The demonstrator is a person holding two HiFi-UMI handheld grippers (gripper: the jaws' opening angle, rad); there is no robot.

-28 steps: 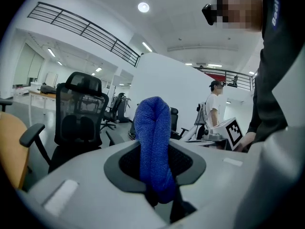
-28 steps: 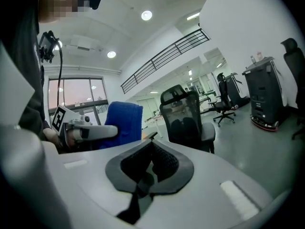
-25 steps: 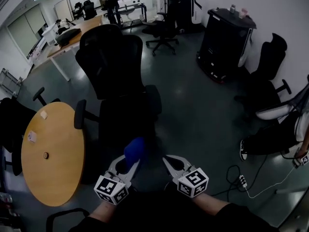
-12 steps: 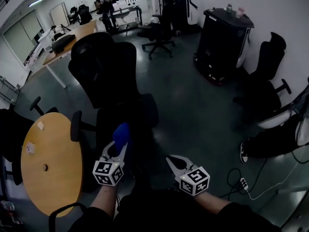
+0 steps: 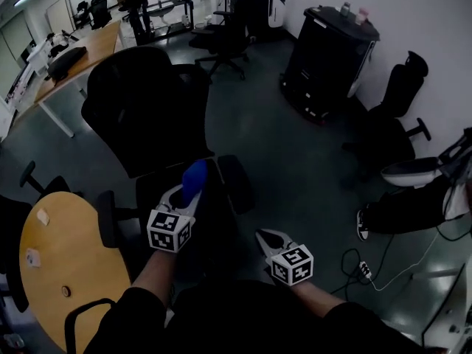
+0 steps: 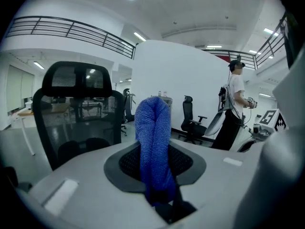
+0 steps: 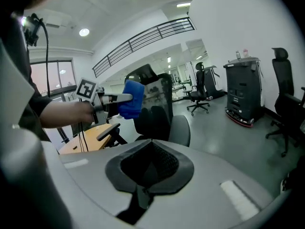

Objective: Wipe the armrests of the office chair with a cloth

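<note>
A black office chair [image 5: 144, 105] stands in front of me, with its left armrest [image 5: 106, 218] and right armrest [image 5: 237, 184] on either side of the seat. My left gripper [image 5: 184, 194] is shut on a folded blue cloth [image 5: 195, 176], held over the seat between the armrests and touching neither. In the left gripper view the cloth [image 6: 153, 142] sticks up between the jaws, with the chair's mesh back [image 6: 76, 111] behind it. My right gripper [image 5: 270, 238] hangs lower to the right, shut and holding nothing. The right gripper view shows the cloth [image 7: 129, 99] and one armrest [image 7: 107, 133].
A round wooden table [image 5: 55, 271] sits close on the left, with another chair's arm [image 5: 85, 327] beside it. A black cabinet [image 5: 324, 57] and more chairs [image 5: 394, 102] stand to the right. Cables [image 5: 365, 271] lie on the floor, and someone's leg [image 5: 405, 205] reaches in.
My left gripper has moved forward and up with the cloth, over the chair's seat. The right gripper has stayed low. The head view has shifted toward the chair.
</note>
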